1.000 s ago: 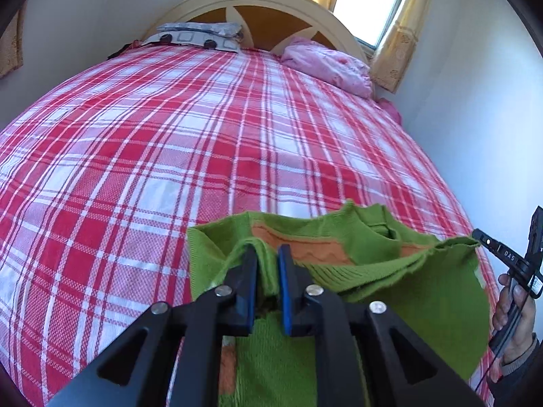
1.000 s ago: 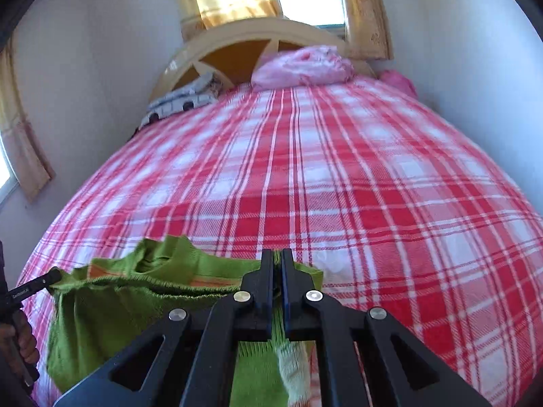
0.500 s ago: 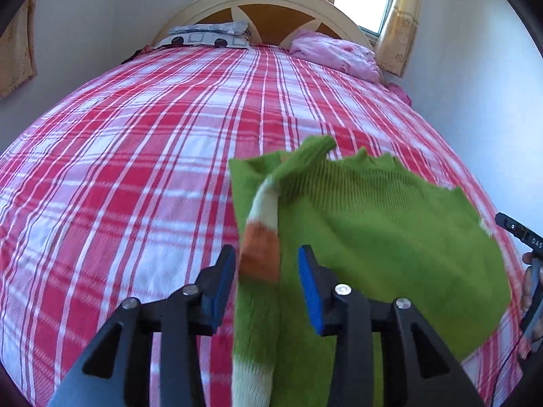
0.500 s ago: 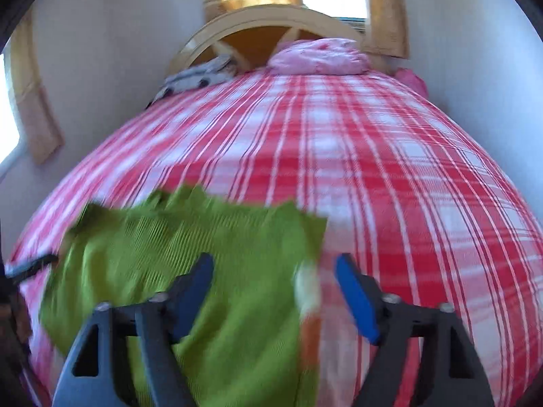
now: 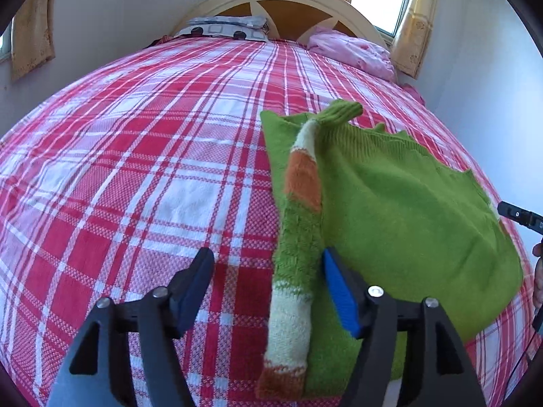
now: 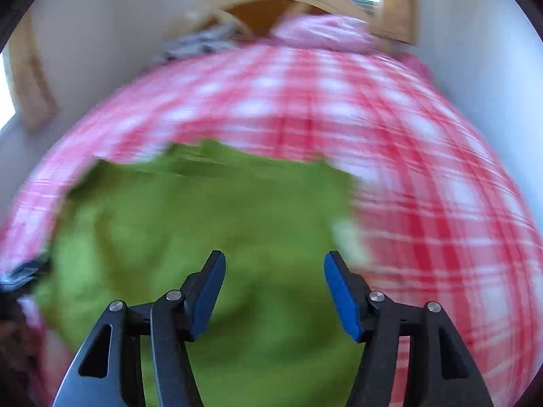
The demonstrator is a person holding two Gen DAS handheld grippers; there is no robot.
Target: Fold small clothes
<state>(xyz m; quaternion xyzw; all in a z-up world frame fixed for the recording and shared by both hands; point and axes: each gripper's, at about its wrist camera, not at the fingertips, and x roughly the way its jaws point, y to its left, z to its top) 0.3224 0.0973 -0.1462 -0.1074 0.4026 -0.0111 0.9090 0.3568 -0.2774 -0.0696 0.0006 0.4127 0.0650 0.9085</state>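
Observation:
A small green knitted sweater (image 5: 400, 203) lies flat on the red and white plaid bedspread (image 5: 152, 169). One sleeve (image 5: 298, 230), striped orange and cream, lies folded along its left edge. My left gripper (image 5: 268, 288) is open and empty, its jaws standing either side of the sleeve's lower part. In the blurred right wrist view the sweater (image 6: 203, 224) fills the lower middle, and my right gripper (image 6: 275, 291) is open and empty above it.
A patterned pillow (image 5: 224, 28) and a pink bundle (image 5: 353, 51) lie by the curved headboard (image 5: 281, 3). A white wall (image 5: 492, 101) runs close along the bed's right side. The other gripper's tip (image 5: 519, 217) shows at the right edge.
Both grippers were shut on the sweater's edge and held it up. They let go, opened wide and drew back. The sweater now lies flat with the sleeve folded over it.

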